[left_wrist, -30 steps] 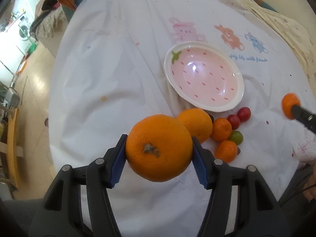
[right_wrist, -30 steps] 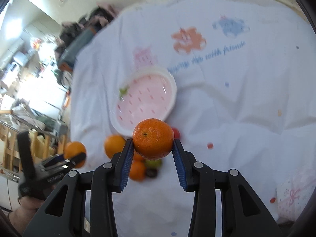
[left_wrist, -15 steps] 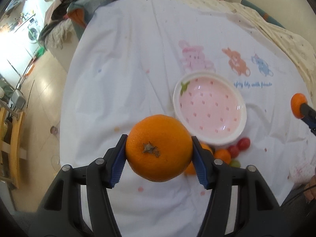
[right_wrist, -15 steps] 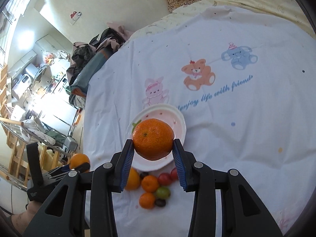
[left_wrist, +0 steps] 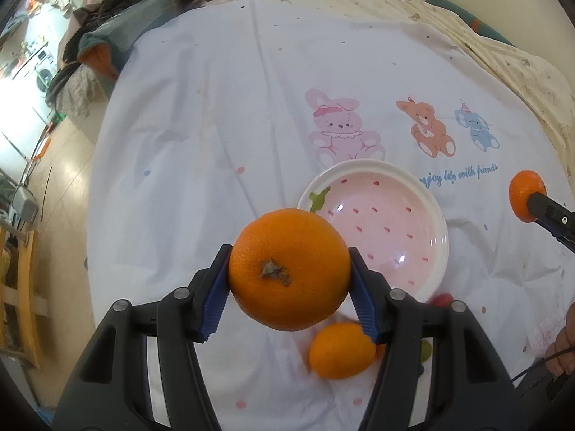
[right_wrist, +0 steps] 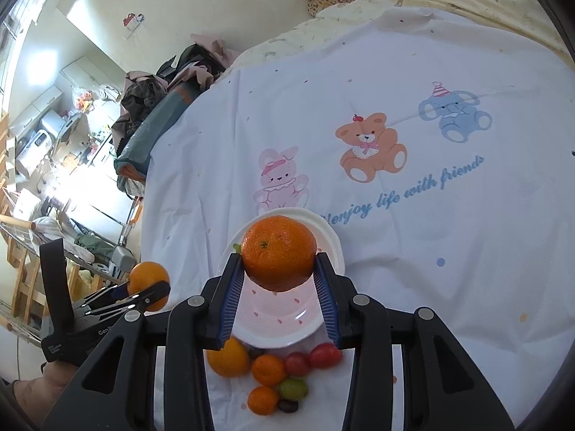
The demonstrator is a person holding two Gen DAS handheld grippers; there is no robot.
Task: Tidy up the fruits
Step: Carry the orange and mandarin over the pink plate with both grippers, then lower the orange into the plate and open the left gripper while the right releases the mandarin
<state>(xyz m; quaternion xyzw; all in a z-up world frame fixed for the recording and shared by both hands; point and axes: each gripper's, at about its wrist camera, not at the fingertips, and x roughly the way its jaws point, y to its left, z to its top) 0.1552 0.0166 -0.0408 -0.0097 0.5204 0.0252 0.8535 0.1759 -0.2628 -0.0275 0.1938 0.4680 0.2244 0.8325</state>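
Your left gripper (left_wrist: 289, 280) clamps an orange (left_wrist: 289, 269), your right gripper (right_wrist: 280, 273) a mandarin (right_wrist: 278, 251), both above the plate (left_wrist: 436, 212); dropped together, they could collide and roll off.

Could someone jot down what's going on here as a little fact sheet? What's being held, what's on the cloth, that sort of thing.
Setting: white cloth printed with cartoon animals
Left hand-held gripper: shut on a large round orange, stem end facing the camera
Right hand-held gripper: shut on a smaller round mandarin, held over the dish
Dish: pink strawberry-pattern ceramic plate with a white rim, nothing in it
Loose fruit near the plate: orange citrus pieces, red cherry tomatoes, a green grape, a dark grape
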